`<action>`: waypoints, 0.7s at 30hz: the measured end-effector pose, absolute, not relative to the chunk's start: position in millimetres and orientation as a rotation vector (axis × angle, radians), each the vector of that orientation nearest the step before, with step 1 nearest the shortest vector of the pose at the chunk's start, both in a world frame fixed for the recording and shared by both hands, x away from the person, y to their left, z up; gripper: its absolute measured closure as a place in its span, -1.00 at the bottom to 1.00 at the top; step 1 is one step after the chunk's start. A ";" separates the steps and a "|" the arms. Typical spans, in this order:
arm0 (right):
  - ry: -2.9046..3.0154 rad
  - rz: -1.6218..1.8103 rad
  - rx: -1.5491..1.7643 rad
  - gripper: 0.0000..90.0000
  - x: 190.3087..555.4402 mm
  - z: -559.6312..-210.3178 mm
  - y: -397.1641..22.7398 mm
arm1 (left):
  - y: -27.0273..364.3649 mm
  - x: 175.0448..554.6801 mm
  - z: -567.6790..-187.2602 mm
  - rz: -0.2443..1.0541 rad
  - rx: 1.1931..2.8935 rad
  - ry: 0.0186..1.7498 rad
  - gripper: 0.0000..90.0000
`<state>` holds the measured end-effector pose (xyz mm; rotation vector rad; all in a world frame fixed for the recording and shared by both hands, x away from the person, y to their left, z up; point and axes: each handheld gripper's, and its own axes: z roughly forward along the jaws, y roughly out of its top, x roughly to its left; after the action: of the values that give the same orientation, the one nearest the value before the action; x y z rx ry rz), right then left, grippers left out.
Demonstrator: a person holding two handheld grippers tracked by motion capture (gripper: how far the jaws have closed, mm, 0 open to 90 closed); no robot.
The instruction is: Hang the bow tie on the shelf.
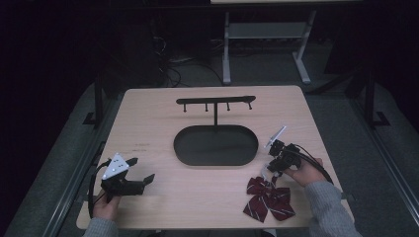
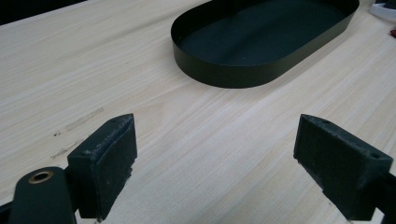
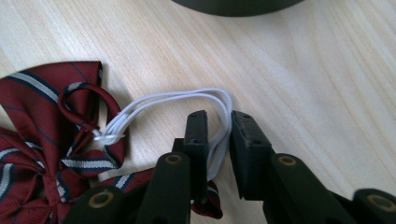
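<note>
A dark red bow tie (image 1: 269, 197) with white and navy stripes lies on the wooden table near the front right edge. Its white elastic loop (image 3: 177, 95) curls out from the bow tie (image 3: 42, 140) and runs between the jaws of my right gripper (image 3: 218, 119). Those jaws stand almost together, pinching the cord. In the high view the right gripper (image 1: 273, 170) points down just above the bow. My left gripper (image 1: 142, 169) rests at the front left, jaws wide apart. Nothing lies between the jaws of the left gripper (image 2: 215, 140) but bare wood.
A black oval tray (image 1: 183, 153) sits at the table's middle, and the left gripper view shows the tray's wall (image 2: 224, 74) ahead. A black hanger rack (image 1: 216, 101) with several pegs rises from the tray's far side. Table legs and cables lie on the floor beyond.
</note>
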<state>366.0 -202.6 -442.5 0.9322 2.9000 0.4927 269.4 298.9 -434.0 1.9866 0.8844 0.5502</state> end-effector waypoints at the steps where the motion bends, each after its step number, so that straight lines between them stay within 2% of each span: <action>1: 2.898 0.489 0.937 0.72 365.8 -442.5 -203.1 | 298.6 269.6 -434.1 0.548 1.988 0.885 -0.71; 6: 2.904 0.493 0.947 0.82 366.9 -442.8 -205.2 | 298.2 270.3 -435.1 0.544 1.997 0.885 -0.71; 8: 2.906 0.491 0.932 0.92 366.3 -442.9 -204.9 | 299.0 269.8 -434.8 0.543 1.998 0.889 -0.71; 21: 2.924 0.587 0.816 0.94 353.9 -427.3 -199.0 | 299.9 269.4 -434.7 0.547 1.988 0.892 -0.71</action>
<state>353.9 -199.0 -427.3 0.8159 2.9244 0.5870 269.4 299.9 -434.7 1.9885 0.8924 0.5471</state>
